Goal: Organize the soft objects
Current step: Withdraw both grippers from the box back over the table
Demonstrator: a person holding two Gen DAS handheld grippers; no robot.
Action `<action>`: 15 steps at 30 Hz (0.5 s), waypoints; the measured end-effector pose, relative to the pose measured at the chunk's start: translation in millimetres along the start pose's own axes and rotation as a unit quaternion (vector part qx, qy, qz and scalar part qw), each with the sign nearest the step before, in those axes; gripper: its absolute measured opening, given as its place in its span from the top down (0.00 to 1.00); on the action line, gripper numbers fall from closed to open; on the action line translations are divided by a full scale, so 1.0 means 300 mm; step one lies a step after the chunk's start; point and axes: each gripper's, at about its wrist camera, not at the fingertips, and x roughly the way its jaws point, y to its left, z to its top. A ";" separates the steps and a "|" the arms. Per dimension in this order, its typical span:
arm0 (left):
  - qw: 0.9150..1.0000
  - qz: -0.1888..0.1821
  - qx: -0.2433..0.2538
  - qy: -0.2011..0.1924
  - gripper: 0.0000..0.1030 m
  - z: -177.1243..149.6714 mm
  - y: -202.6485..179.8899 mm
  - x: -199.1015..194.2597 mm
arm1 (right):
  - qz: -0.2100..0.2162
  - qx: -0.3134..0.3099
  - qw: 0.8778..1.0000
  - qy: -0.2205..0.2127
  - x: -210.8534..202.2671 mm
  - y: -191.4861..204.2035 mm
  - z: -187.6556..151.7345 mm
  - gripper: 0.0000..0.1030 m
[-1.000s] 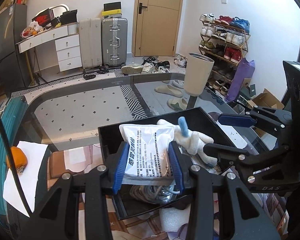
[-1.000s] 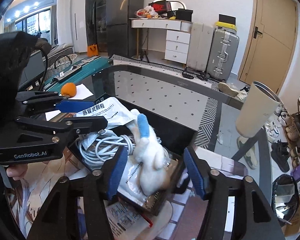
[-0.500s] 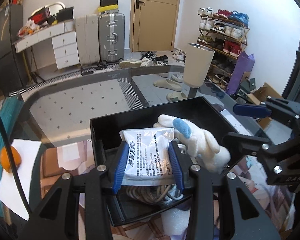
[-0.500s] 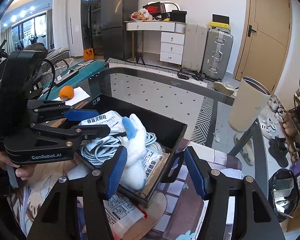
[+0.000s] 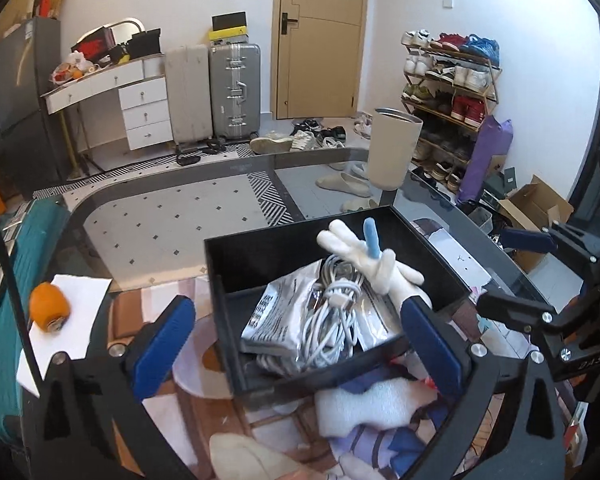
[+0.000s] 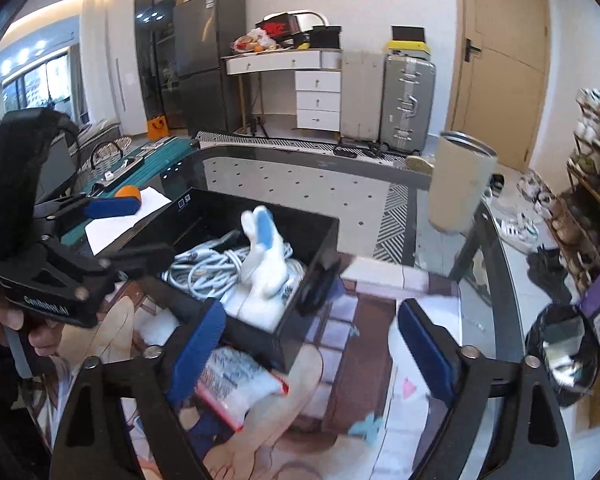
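Observation:
A black open box (image 5: pixel 236 272) (image 6: pixel 320 236) stands on the glass table. In it lie a silver-white medicine packet (image 5: pixel 268 312), a coil of white cable (image 5: pixel 328 312) (image 6: pixel 204 268) and a white plush toy with a blue ear (image 5: pixel 364 256) (image 6: pixel 264 256). My left gripper (image 5: pixel 300 344) is open and empty just in front of the box. My right gripper (image 6: pixel 312 344) is open and empty at the box's near right corner. Another white packet (image 6: pixel 236 380) lies on the mat under the right gripper.
An orange (image 5: pixel 48 306) rests on white paper (image 5: pixel 72 328) at the left. A beige cylinder (image 5: pixel 396 152) (image 6: pixel 460 184) stands at the table's far edge. A printed mat (image 6: pixel 360 380) covers the near table. White foam (image 5: pixel 372 404) lies by the box. A teal suitcase (image 5: pixel 4 280) stands at left.
My left gripper opened and let the medicine packet fall into the box, then drew back. The right gripper pulled back from the plush toy, which now lies in the box.

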 end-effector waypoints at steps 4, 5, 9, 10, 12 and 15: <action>1.000 0.006 -0.005 -0.001 0.00 -0.043 0.009 -0.040 | 0.000 0.020 1.000 -0.001 -0.031 -0.003 -0.044 0.01; 1.000 0.010 -0.005 -0.003 0.00 -0.052 0.009 -0.048 | 0.004 0.025 1.000 -0.001 -0.039 -0.001 -0.054 0.01; 1.000 0.016 -0.019 0.002 0.00 -0.095 0.022 -0.066 | 0.002 0.031 1.000 0.000 -0.051 0.018 -0.084 0.01; 1.000 0.019 -0.021 0.005 0.00 -0.105 0.021 -0.068 | 0.002 0.032 0.999 -0.001 -0.053 0.026 -0.092 0.01; 0.999 0.023 -0.024 0.007 0.00 -0.134 0.025 -0.079 | 0.003 0.035 0.999 0.000 -0.052 0.038 -0.105 0.01; 0.999 0.026 -0.026 0.006 0.00 -0.160 0.017 -0.091 | 0.014 0.042 0.999 0.002 -0.046 0.050 -0.113 0.01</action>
